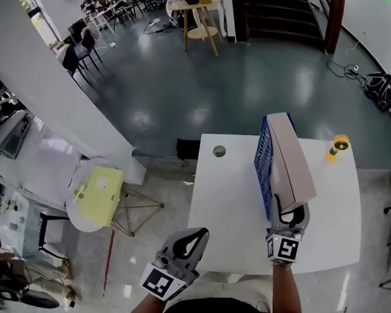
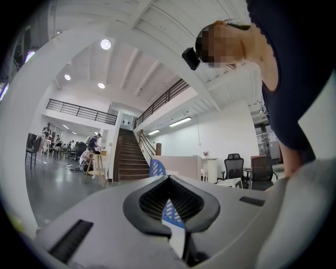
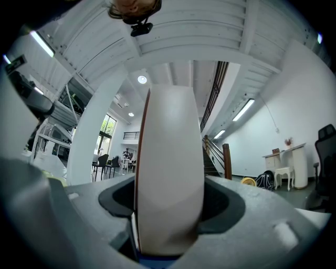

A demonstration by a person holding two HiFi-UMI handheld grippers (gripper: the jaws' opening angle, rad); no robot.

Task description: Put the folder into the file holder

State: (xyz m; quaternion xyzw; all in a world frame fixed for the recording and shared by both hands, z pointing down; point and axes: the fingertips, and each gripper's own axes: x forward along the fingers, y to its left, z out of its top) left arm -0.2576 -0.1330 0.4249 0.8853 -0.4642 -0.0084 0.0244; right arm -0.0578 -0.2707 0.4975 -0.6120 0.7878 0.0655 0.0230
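Note:
A thick beige folder (image 1: 290,163) stands on edge along the right side of the blue mesh file holder (image 1: 263,164) on the white table (image 1: 229,207). Whether its bottom edge is inside the holder I cannot tell. My right gripper (image 1: 289,218) is shut on the folder's near end. In the right gripper view the folder (image 3: 170,157) fills the space between the jaws. My left gripper (image 1: 189,246) is shut and empty, at the table's front edge. In the left gripper view the blue holder (image 2: 155,168) and the folder (image 2: 181,166) show beyond the left gripper (image 2: 170,205).
A yellow tape roll (image 1: 338,146) sits at the table's far right corner, and a round cable hole (image 1: 219,150) lies near the far left. Left of the table stands a small round table (image 1: 81,212) with a yellow-green case (image 1: 102,193). A white pillar (image 1: 61,100) rises at left.

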